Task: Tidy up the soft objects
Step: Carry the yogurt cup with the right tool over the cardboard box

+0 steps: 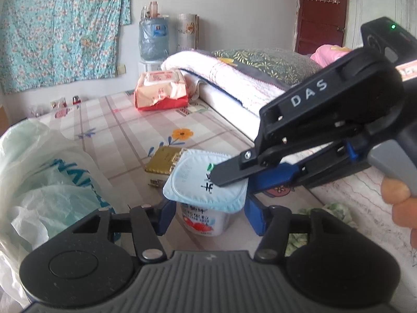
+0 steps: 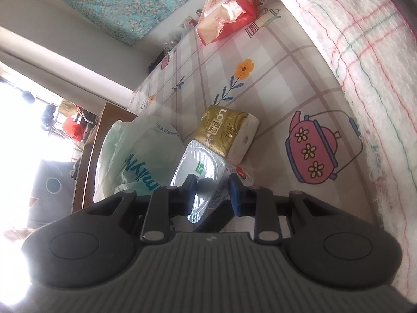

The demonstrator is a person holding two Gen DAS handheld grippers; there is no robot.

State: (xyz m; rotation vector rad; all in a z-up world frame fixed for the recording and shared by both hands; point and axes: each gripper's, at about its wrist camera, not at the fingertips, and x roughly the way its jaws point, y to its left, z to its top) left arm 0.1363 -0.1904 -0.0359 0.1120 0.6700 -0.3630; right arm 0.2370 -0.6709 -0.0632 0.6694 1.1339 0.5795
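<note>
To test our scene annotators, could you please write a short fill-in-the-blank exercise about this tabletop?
1. The left tool has a finger on either side of a white plastic yogurt cup whose foil lid is pale ___.
2. Just behind the cup lies a rectangular tissue pack wrapped in ___ film.
3. The checked tablecloth shows a printed teapot whose body is ___.

Missing words: blue; gold; pink
</note>
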